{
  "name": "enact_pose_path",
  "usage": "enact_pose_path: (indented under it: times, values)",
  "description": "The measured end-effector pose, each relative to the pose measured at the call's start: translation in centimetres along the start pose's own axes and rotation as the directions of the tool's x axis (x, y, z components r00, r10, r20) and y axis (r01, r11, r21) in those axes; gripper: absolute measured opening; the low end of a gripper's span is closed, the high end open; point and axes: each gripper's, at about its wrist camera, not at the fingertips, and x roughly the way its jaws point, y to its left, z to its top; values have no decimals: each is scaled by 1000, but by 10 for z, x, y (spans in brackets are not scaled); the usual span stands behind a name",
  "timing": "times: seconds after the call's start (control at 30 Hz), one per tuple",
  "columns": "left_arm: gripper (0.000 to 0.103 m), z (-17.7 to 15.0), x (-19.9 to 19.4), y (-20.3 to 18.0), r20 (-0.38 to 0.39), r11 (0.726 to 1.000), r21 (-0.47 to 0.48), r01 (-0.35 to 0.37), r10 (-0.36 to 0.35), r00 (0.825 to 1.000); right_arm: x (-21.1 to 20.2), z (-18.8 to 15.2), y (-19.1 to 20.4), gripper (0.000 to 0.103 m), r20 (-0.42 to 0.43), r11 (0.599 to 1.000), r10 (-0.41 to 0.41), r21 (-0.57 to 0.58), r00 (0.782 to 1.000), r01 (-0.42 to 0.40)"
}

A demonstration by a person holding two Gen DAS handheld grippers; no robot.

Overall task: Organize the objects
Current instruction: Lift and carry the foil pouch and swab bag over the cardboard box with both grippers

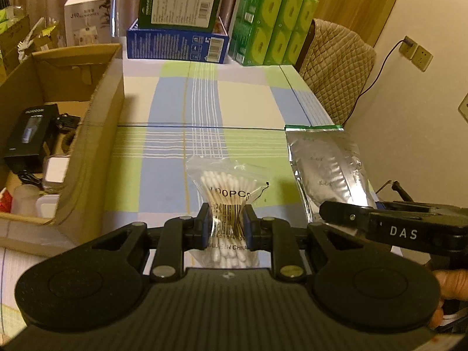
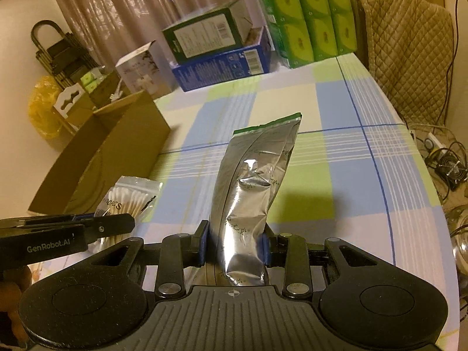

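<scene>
Left gripper jaws pinch cotton-swab bag; right gripper jaws pinch foil pouch; tablecloth ahead open.

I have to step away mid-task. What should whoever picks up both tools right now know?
Left tool: shut on the cotton swab bag, low over the table.
Right tool: shut on the silver foil pouch, lifted at a tilt.
Cardboard box sits left, already holding several items.
Done: both things gripped.
Left: probably place each in the box.
</scene>
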Motion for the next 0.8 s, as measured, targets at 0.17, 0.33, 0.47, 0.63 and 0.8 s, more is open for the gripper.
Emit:
enact_pose_path:
  times: [0.17, 0.33, 0.47, 0.63, 0.8]
  values:
    - [18, -4, -21, -1, 23, 1000, 5, -4, 4, 1000, -16, -6, 13, 31, 17, 1000, 8, -15, 1000, -8]
    - [18, -6, -37, 2, 42, 1000, 10, -11, 11, 999, -27, -6, 23, 31, 30, 999, 17, -33, 999, -16]
    - [18, -8, -46, 6, 51, 1000, 17, -25, 24, 998, -30, -5, 34, 31, 38, 998, 27, -49, 999, -26]
    - [18, -9, -58, 16, 65, 998, 27, -52, 50, 997, -29, -2, 52, 31, 37, 996, 51, -80, 998, -48]
    - [18, -11, -72, 37, 75, 997, 8, -76, 76, 994, -22, 3, 76, 31, 28, 990, 78, -118, 997, -74]
